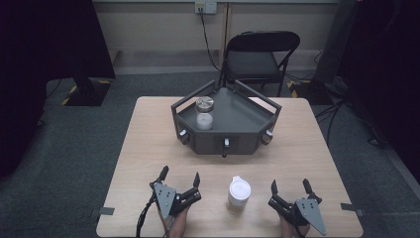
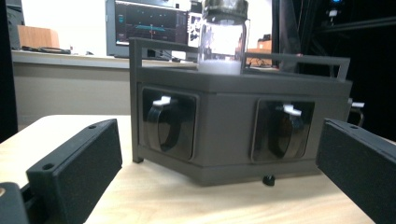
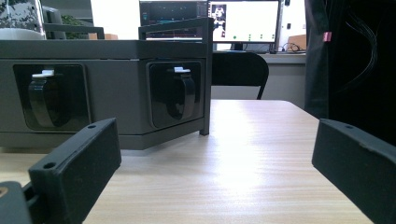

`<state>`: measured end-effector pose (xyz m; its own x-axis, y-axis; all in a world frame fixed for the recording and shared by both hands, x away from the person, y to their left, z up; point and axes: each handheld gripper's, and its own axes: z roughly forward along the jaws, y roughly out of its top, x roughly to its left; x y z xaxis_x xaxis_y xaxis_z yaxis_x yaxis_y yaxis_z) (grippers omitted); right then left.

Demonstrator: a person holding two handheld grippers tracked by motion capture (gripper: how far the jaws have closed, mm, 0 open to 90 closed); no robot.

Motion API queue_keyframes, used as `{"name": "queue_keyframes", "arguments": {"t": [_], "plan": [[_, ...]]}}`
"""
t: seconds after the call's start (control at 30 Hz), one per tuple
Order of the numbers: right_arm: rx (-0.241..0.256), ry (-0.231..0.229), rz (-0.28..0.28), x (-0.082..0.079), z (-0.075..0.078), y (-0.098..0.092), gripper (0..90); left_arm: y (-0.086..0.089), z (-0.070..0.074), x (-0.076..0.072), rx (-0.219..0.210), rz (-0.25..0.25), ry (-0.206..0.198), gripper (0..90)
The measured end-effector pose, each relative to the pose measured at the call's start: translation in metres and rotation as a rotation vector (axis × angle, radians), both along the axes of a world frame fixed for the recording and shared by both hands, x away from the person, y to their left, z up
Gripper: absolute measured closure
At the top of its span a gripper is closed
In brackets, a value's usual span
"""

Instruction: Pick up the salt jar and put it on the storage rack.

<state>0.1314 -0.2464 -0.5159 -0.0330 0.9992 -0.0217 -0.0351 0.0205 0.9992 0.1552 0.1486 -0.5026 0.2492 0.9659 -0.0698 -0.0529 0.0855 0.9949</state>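
Left tool (image 1: 179, 179) jaws spread, empty, near-left on worktop (image 1: 138, 148), right tool (image 1: 289, 187) jaws spread, empty, near-right, white-lid jar (image 1: 238, 194) btwn them, dark tray (image 1: 247, 116) center-far w/ metal-lid jar (image 1: 204, 113) on its left.

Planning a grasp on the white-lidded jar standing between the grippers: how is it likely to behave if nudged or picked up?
The jar is taller than wide and stands upright on the bare table, so a high sideways nudge could tip it. Its round body would probably roll once down. Its sides look smooth, so it might slip under a loose pinch.
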Motion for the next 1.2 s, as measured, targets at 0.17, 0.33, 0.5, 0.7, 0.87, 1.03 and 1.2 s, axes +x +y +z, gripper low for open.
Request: {"name": "queue_keyframes", "arguments": {"t": [0.17,0.33,0.5,0.7,0.87,1.03,1.2], "plan": [[0.000,0.000,-0.001,0.000,0.000,0.000,0.0,0.002,-0.006,-0.001,-0.024,0.014,0.010,0.0],[0.000,-0.001,-0.001,0.000,0.000,0.000,0.0,0.003,-0.013,-0.002,-0.019,0.029,0.019,0.0],[0.000,0.000,-0.002,0.000,0.000,0.000,0.0,0.005,-0.015,-0.001,-0.022,0.032,0.025,0.0],[0.000,0.000,-0.002,0.000,0.000,0.000,0.0,0.005,-0.019,0.001,-0.018,0.036,0.032,0.0],[0.000,0.000,-0.002,0.000,0.000,0.000,0.0,0.003,-0.019,0.001,-0.011,0.044,0.035,0.0],[0.000,0.000,-0.002,0.000,0.000,0.000,0.0,-0.002,-0.017,0.001,0.016,0.063,0.041,0.1],[0.001,0.001,-0.003,0.000,0.000,0.000,0.0,-0.007,-0.017,0.000,0.059,0.071,0.032,0.0]]}}
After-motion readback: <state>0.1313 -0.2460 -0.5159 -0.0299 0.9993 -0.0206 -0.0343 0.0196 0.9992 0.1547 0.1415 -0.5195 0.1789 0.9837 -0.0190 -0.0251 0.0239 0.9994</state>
